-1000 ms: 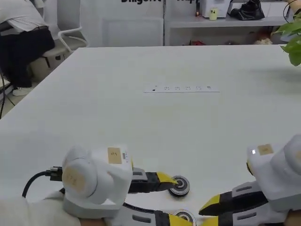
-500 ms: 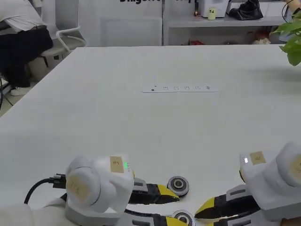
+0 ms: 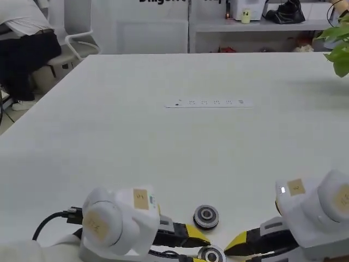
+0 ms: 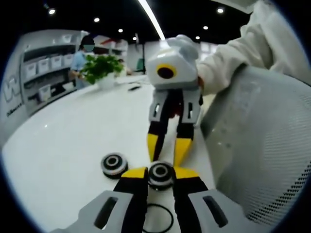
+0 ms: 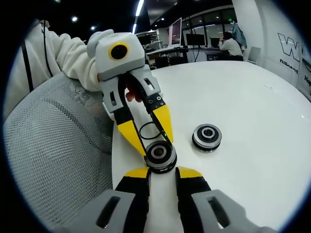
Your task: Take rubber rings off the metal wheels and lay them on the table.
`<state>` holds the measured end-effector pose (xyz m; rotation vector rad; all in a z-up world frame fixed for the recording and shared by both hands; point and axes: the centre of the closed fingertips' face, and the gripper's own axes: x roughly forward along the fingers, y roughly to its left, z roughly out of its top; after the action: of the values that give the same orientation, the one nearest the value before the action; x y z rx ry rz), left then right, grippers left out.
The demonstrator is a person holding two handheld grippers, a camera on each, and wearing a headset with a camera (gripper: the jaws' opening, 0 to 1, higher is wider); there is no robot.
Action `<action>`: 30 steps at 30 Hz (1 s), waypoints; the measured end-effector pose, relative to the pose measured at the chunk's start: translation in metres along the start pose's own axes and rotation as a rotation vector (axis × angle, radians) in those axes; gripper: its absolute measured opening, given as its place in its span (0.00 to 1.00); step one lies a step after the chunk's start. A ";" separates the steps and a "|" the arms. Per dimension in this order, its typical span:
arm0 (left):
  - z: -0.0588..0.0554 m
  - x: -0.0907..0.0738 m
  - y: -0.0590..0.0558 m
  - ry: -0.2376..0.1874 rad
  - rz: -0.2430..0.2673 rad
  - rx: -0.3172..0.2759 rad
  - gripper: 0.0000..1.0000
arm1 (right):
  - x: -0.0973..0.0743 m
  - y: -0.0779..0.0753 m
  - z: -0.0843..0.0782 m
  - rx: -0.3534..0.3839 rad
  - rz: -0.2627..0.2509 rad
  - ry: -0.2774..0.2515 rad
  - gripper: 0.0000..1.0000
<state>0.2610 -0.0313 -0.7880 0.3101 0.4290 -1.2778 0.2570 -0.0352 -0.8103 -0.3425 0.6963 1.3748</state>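
Two black-rimmed metal wheels lie near the table's front edge. The near wheel [image 3: 210, 254] [image 4: 160, 175] [image 5: 161, 155] sits between the yellow tips of my left gripper [image 3: 199, 248] [image 4: 160, 174] [image 5: 156, 145], which is shut on its sides. Facing it, my right gripper [image 3: 235, 252] [image 5: 164, 173] [image 4: 167, 154] has its jaws a little apart, tips at the wheel's rim. The other wheel [image 3: 206, 215] [image 4: 114, 165] [image 5: 206, 137] stands free just beyond. A loose black rubber ring [image 4: 158, 218] [image 5: 148, 131] lies flat on the table between the left gripper's jaws.
The white table [image 3: 163, 142] stretches far ahead, with a white power strip [image 3: 210, 102] at its middle. A plant [image 3: 338, 43] stands at the far right corner. A mesh chair back [image 4: 262, 145] is close behind the front edge. A person [image 3: 27, 38] sits at back left.
My left gripper has drawn back from the far wheel toward the front edge and closed on the near wheel. The right gripper has edged left toward it.
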 end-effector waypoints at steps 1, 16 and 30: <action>0.000 0.000 0.000 0.001 0.002 0.001 0.20 | 0.000 0.001 0.000 0.001 0.002 -0.001 0.16; -0.003 0.001 -0.002 0.010 0.000 0.029 0.15 | 0.001 0.001 -0.001 -0.050 0.001 0.008 0.10; -0.003 0.001 -0.002 -0.006 0.001 0.023 0.14 | 0.001 -0.004 -0.001 -0.072 -0.034 0.023 0.00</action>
<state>0.2590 -0.0308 -0.7910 0.3258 0.4098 -1.2826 0.2607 -0.0357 -0.8120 -0.4266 0.6579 1.3677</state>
